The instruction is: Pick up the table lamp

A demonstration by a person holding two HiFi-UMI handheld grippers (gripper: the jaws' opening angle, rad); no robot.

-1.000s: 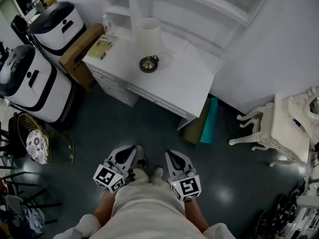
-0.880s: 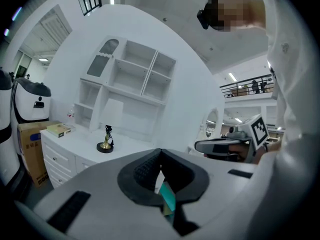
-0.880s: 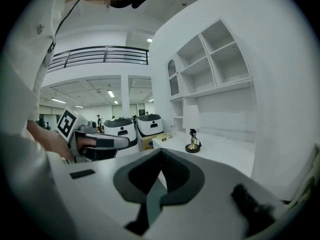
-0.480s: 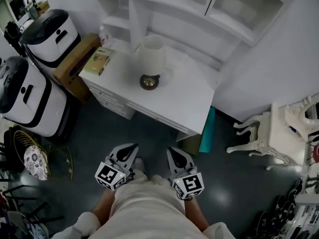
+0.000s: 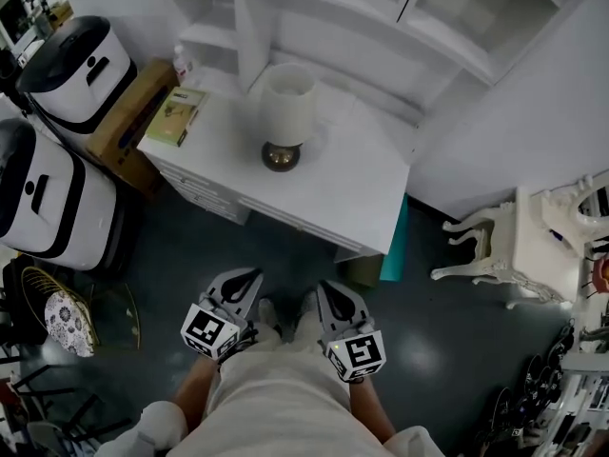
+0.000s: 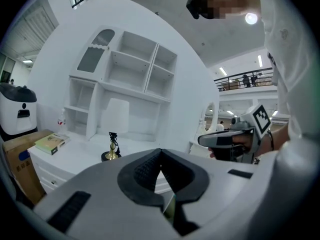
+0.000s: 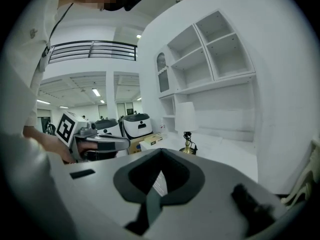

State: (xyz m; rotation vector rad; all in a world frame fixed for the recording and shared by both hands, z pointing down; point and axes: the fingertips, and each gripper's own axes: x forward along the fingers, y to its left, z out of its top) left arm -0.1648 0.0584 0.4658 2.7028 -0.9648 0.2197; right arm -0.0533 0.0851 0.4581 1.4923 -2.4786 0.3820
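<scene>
well beyond both jaws: lamp point(image 5: 285, 112)

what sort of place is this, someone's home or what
Probably a staged room inside a big hall or lab, not a home: a white desk with a lamp stands beside bulky white machines, and a railed upper gallery shows behind.

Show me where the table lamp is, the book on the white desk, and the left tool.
table lamp point(image 5: 287, 103), head view, on the white shade.
book point(image 5: 175, 118), head view, middle of its cover.
left tool point(image 6: 160, 152), left gripper view, where its shut tips meet.
</scene>
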